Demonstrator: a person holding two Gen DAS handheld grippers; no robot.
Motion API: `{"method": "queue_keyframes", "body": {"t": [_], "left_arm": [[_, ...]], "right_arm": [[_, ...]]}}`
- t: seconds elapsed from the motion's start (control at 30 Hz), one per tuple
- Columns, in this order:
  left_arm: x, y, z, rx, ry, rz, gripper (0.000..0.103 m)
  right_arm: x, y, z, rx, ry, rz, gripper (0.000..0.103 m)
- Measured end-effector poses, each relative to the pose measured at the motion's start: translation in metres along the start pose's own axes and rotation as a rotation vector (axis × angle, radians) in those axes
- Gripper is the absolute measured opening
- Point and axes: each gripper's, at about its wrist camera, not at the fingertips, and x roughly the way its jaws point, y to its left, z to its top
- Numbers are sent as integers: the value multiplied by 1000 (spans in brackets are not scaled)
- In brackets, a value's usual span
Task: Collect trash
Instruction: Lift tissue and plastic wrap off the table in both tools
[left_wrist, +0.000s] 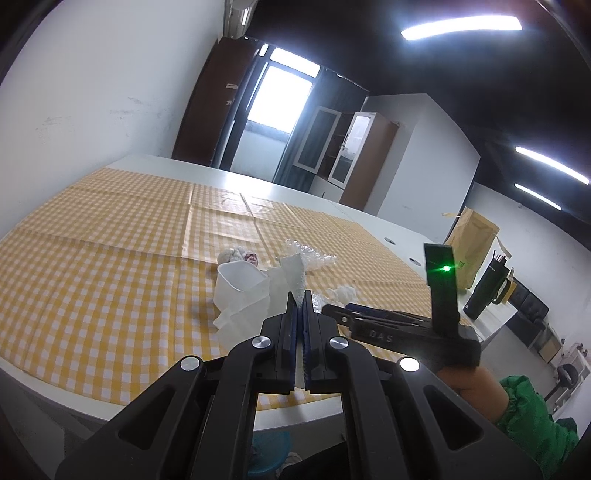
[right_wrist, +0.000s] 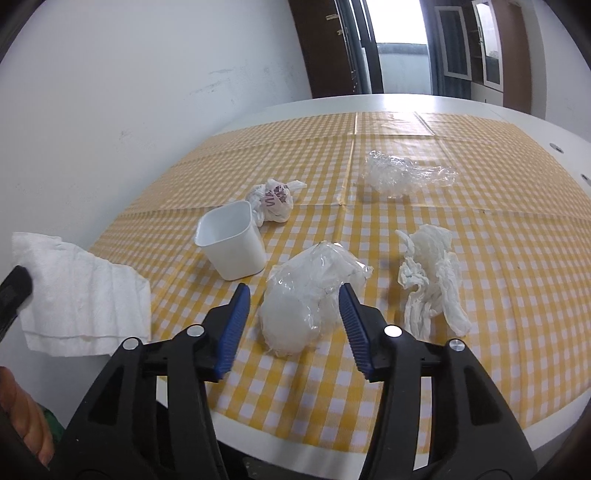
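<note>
My left gripper (left_wrist: 300, 297) is shut on a white paper towel (left_wrist: 291, 273), held above the table's near edge; the towel also shows in the right wrist view (right_wrist: 77, 295), hanging at the left. My right gripper (right_wrist: 294, 291) is open, its blue pads either side of a crumpled clear plastic bag (right_wrist: 310, 291) on the yellow checked tablecloth (right_wrist: 498, 277). A white plastic cup (right_wrist: 232, 243) stands behind it. A knotted printed bag (right_wrist: 273, 199), a clear wrapper (right_wrist: 402, 173) and a crumpled white tissue (right_wrist: 428, 280) lie around.
The right gripper's body (left_wrist: 406, 328) shows in the left wrist view. A blue bin (left_wrist: 267, 452) sits below the table's near edge. A brown paper bag (left_wrist: 471, 251) and a dark tumbler (left_wrist: 487, 288) stand at the far right. A white wall (right_wrist: 110, 92) runs along the left.
</note>
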Motion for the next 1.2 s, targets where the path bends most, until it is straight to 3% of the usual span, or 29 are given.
{"method": "queue_keyframes", "body": {"t": [0.2,0.37,0.53,0.63,1.2], "left_arm": [[10,6,-7,-8,23,-1,2],[14,8,-8,-6,32,4,2],[11,7,-10,0,35,4,2],[7,6,-12,-7,31,2,2],[-35,-34,-32,54,3,-33,2]], "right_arm": [[24,4,6,-23,31,-84,68],[47,5,7,-26,68,-92,69],[53,4,2,-27,83,-88,45],[48,4,-2,-35,73,-80,37],[-58,8,-55,-45,-74,46,34]]}}
